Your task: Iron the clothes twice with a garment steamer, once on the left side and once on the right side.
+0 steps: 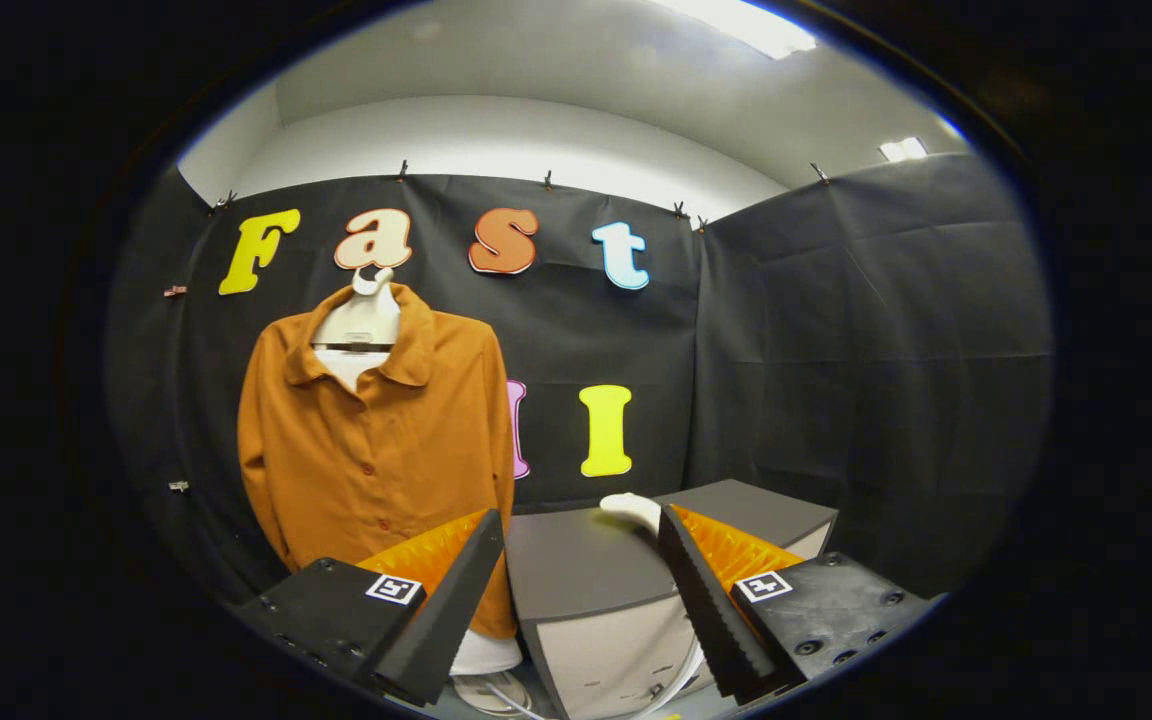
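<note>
Claw (581, 590) is held wide apart, with nothing between its fingers. The steamer (631, 510) is seen as a pale rounded end lying on a grey box (586, 570), just ahead of the claw and close to the right finger. A cord (681, 680) hangs down by the box. The shirt (376, 440) hangs on a hanger (361, 320), beyond the left finger. The steamer is judged rigid, smooth and moderately heavy, best gripped across its handle. The shirt is judged soft and light, yielding under pressure.

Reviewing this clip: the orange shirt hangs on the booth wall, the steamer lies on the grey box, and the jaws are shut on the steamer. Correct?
Not quite. In the gripper view the gripper has its jaws open, holding nothing; the steamer lies just ahead of them on the grey box. The orange shirt does hang on the wall.
</note>
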{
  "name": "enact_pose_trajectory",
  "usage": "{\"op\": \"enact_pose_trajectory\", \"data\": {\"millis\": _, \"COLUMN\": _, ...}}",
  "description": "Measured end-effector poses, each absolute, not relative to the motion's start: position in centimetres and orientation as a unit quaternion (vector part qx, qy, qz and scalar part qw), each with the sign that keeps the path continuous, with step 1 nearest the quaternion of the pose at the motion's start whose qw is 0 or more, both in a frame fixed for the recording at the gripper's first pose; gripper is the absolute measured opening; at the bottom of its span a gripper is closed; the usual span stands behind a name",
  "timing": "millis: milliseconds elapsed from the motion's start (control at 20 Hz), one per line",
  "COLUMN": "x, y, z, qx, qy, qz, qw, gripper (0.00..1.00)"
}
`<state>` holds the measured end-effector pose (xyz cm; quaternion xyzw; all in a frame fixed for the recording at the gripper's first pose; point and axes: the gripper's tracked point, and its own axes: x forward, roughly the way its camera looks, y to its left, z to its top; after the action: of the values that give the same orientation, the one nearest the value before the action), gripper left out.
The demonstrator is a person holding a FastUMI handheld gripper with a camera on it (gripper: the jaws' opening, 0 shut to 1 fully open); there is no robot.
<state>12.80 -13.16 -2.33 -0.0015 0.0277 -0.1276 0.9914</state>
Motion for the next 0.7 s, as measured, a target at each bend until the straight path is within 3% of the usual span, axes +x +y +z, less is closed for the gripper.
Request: {"op": "enact_pose_trajectory", "data": {"millis": 700, "x": 29.3, "y": -26.7, "z": -13.4, "qx": 0.042, "qy": 0.158, "qz": -0.082, "qw": 0.983, "gripper": 0.98}}
